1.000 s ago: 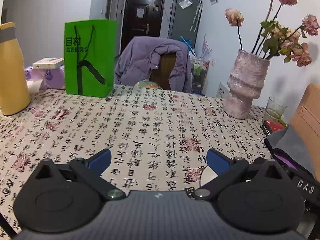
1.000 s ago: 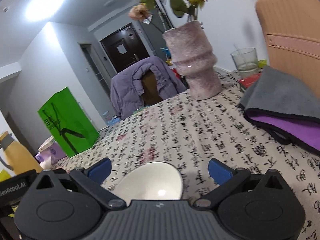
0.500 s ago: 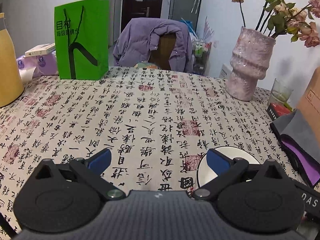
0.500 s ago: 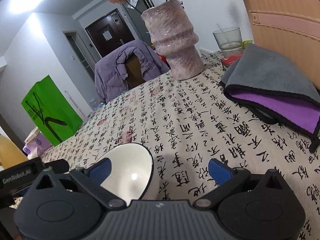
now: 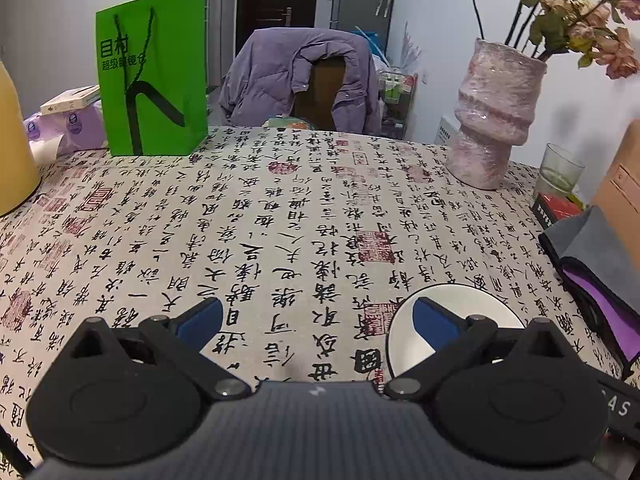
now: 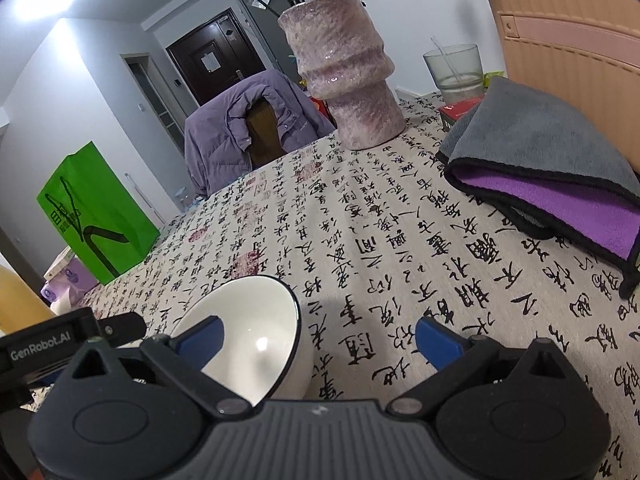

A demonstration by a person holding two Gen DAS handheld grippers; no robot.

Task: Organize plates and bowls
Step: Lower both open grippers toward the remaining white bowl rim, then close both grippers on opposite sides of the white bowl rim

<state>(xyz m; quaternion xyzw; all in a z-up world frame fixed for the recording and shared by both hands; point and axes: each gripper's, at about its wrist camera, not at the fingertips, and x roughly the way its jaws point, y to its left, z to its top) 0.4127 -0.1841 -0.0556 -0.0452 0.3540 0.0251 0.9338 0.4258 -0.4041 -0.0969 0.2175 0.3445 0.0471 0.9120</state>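
- Bowl (image 6: 256,332): white, dark-rimmed, upright on the calligraphy-print tablecloth (image 6: 360,216), low in my right wrist view. Its near wall sits between my right fingers, the left blue pad (image 6: 200,338) over its hollow, the right pad on bare cloth well clear of it.
- Right gripper (image 6: 316,340): jaws wide but beginning to close; nothing pinched yet. Risk: with one pad inside the bowl and the other outside, an off-centre close may push the bowl sideways or tip it before both pads bite.
- Glazed wall: looks slick to me; a shallow grip at the rim could let it slide out on lifting.
- Left gripper (image 5: 318,320): spread, empty, over the cloth; its right pad (image 5: 434,324) overlaps the same white bowl (image 5: 460,300) in that view. Whether it touches I cannot tell. Risk: my two grippers crowd one bowl and knock each other or it.
- Folded grey-and-purple cloth (image 6: 552,172): lies right of the bowl, apart; a hasty swing could snag it.
- Pink vase (image 6: 348,68) and glass (image 6: 454,68): stand farther back; tall, likely to topple if struck.
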